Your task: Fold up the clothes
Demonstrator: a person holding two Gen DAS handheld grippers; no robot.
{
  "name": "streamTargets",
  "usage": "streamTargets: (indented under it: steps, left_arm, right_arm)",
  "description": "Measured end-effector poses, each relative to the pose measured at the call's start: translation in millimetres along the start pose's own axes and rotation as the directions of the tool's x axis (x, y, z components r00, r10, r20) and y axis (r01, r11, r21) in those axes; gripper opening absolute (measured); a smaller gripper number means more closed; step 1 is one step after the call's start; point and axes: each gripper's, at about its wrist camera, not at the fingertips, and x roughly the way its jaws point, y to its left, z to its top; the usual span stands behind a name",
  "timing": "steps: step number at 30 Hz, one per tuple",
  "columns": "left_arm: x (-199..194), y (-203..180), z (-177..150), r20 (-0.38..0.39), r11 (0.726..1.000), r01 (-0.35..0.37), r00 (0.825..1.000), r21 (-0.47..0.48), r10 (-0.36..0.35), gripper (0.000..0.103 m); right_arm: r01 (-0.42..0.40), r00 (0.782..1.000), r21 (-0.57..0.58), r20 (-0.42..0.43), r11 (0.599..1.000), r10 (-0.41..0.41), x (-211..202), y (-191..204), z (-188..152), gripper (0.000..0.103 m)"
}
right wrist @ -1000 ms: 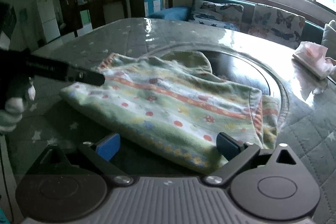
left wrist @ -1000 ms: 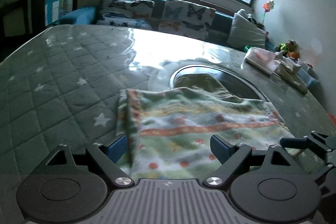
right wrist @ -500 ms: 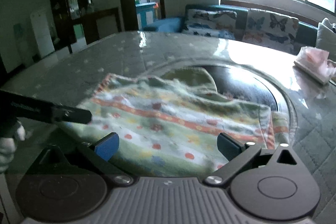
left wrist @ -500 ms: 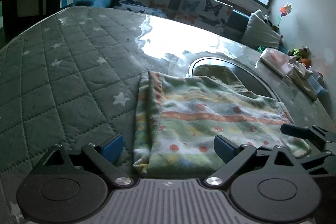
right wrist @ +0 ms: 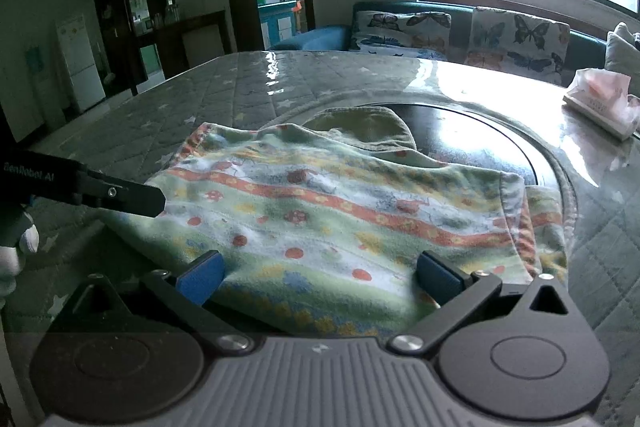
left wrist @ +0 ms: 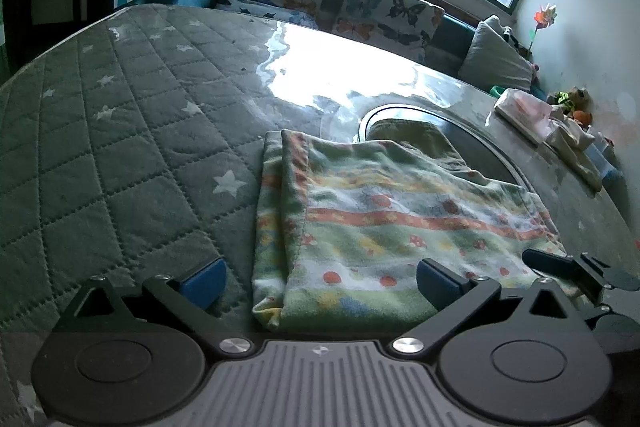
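Observation:
A folded green garment [left wrist: 384,223] with orange stripes and red dots lies on the quilted table [left wrist: 120,147], its far part over the dark round inset [left wrist: 476,143]. My left gripper [left wrist: 320,281] straddles the garment's near left corner. Its jaws are opening and neither blue pad touches the cloth. My right gripper [right wrist: 320,277] stands open over the near edge of the garment [right wrist: 340,211], the cloth lying loose between its pads. The left gripper's finger [right wrist: 120,195] shows at the garment's left edge, and the right gripper's finger [left wrist: 560,267] at its right edge.
A pink tissue pack [right wrist: 600,103] lies at the table's far right, with more cloth [left wrist: 572,143] beside it. A sofa with butterfly cushions [right wrist: 460,31] runs behind the table. A gloved hand [right wrist: 16,247] holds the left gripper.
The left jaws have widened and the left pad now stands clear of the cloth's edge. The garment's near edge has sunk onto the table and it lies flatter.

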Motion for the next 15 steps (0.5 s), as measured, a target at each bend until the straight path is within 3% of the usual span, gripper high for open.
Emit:
streamTargets:
  steps: [9, 15]
  left_arm:
    - [0, 2, 4, -0.014, 1.000, 0.000, 1.000, -0.022, 0.000, 0.103]
    - [-2, 9, 6, -0.022, 0.998, -0.037, 0.999, -0.052, 0.036, 0.103]
  right_arm:
    - [0.016, 1.000, -0.035, -0.009, 0.999, -0.016, 2, 4, 3, 0.103]
    - [0.023, 1.000, -0.159, 0.014, 0.987, -0.020, -7, 22, 16, 0.103]
